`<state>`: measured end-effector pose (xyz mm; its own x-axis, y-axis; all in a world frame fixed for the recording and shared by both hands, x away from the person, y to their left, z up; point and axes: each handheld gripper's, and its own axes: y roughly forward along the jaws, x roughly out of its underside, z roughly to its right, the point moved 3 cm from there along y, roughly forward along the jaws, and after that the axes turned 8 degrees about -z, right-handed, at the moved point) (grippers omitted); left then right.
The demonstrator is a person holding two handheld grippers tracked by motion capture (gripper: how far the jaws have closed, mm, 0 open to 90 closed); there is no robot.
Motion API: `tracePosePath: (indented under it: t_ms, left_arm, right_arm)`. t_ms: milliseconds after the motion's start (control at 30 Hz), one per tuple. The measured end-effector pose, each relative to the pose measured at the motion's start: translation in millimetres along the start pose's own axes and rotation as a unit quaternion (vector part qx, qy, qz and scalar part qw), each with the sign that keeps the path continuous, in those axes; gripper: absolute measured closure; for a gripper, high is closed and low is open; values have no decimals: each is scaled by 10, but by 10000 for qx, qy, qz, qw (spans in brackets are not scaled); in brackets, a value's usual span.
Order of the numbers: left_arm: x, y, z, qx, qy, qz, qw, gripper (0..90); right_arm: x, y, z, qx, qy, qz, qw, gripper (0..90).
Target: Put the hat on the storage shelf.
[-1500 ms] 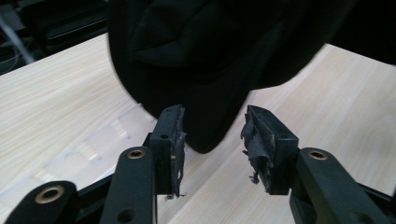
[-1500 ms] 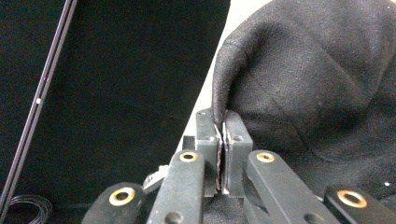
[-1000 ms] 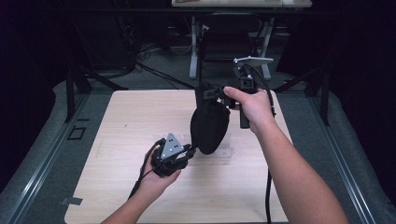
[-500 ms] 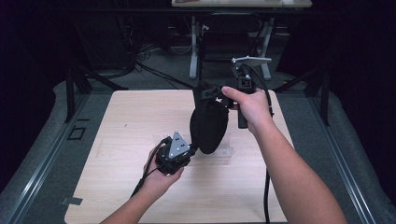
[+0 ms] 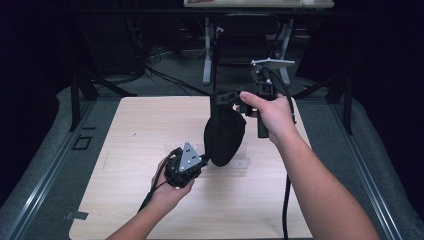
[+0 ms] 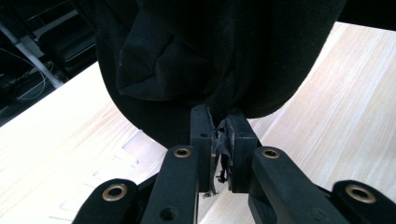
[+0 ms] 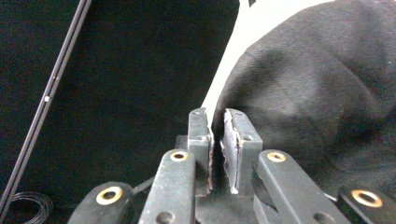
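Observation:
A black cloth pouch (image 5: 224, 135) hangs above the wooden table (image 5: 150, 125), stretched between the two grippers. My right gripper (image 5: 223, 98) holds its top edge up. In the right gripper view the cloth (image 7: 317, 93) lies to the right, and its edge runs into the narrow slit between the pads of the right gripper (image 7: 217, 122), whose jaws have just been opening a little. My left gripper (image 5: 204, 161) sits low by the cloth's bottom. In the left gripper view the left gripper (image 6: 218, 122) is shut on a fold of the cloth (image 6: 224, 56).
The table's far edge meets a dark floor with metal stand legs (image 5: 207, 55) and cables. Grey rails (image 5: 50, 165) run along both sides of the table. Faint tape marks (image 5: 240, 165) lie on the wood under the cloth.
The left gripper has tilted slightly toward the cloth's lower end. Both hands otherwise keep their place and the cloth hangs as before.

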<state>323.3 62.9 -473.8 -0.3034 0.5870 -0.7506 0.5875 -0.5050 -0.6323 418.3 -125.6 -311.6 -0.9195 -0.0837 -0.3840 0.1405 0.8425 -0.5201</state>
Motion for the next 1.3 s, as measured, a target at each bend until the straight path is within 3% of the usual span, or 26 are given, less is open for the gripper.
tracePosePath:
  t_ms: [233,500,733,933,1233,1300]
  left_arm:
    - [18,-27,-50,-65,-109,40,9999,852]
    - [133,-57,-115,-70,-168,26,9998,852]
    - [287,-56,-178,-78,-315,-33,9995,850]
    - [495,32,-225,-57,-600,-160,9981,843]
    - [655,39,-228,-31,-677,-232,9974,836]
    - [681,40,-239,-7,-783,-204,9967,833]
  right_arm:
    - [22,-80,-23,90,-54,95,9999,798]
    - [49,-191,70,203,22,165,9997,794]
    - [68,-269,132,277,55,232,9993,790]
    - [97,-327,145,333,34,267,9991,789]
    - [126,-376,222,390,93,298,9988,788]
    - [131,-385,238,393,120,319,9986,787]
